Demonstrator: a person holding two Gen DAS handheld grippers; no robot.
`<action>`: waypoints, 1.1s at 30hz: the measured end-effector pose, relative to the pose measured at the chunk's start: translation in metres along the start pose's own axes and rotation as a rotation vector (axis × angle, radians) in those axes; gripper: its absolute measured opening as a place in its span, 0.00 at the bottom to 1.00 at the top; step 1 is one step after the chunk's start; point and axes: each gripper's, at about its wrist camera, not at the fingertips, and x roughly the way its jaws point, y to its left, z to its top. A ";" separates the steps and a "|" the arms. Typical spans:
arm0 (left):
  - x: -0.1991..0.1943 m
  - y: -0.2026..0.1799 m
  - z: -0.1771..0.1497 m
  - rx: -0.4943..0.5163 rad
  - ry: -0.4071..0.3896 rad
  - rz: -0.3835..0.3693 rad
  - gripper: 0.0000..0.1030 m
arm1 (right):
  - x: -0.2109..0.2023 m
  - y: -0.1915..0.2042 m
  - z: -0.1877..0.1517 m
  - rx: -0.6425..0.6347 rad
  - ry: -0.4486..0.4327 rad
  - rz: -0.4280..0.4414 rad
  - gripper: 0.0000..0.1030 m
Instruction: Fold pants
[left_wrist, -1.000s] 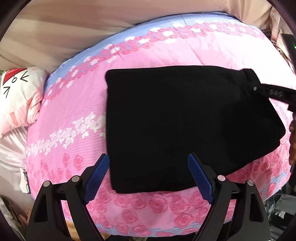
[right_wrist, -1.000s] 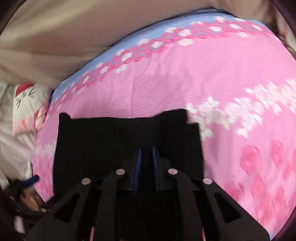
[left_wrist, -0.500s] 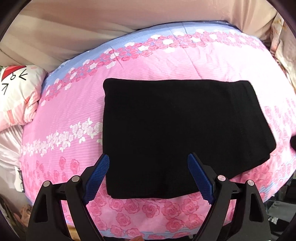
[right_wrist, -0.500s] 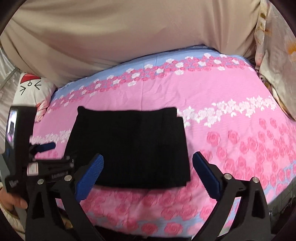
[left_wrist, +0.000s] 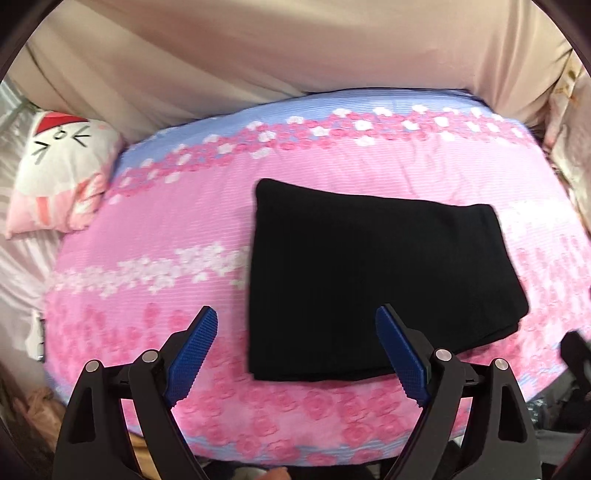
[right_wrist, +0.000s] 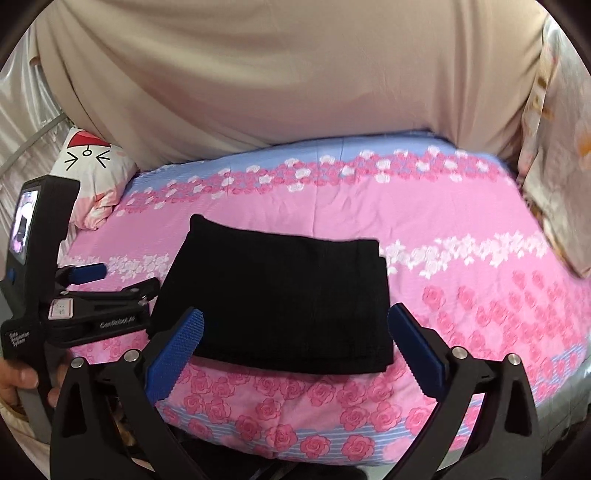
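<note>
Right wrist view: black pants (right_wrist: 280, 295) lie folded near the bed's (right_wrist: 443, 221) front edge. Both the left hand-held gripper (left_wrist: 295, 354) and right hand-held gripper (right_wrist: 295, 350) gape, empty, the right's jaws having just opened. A careless brush could undo the fold.

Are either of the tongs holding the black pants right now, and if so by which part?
Nothing is held. Both the left tongs and right tongs stand open above the folded black pants.

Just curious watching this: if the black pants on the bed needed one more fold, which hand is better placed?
Probably the right tongs: open, empty, and straddling the folded pants' near edge. The left tongs sit off toward one end.
</note>
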 end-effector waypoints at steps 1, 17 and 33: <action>-0.001 0.002 -0.001 -0.001 -0.001 0.011 0.83 | 0.000 0.001 0.001 0.003 -0.002 -0.011 0.95; -0.017 0.011 -0.021 -0.035 -0.002 0.005 0.83 | -0.006 0.001 0.001 0.066 -0.006 -0.125 0.95; -0.016 0.008 -0.029 -0.020 0.019 0.003 0.83 | -0.006 0.000 -0.006 0.066 0.025 -0.125 0.95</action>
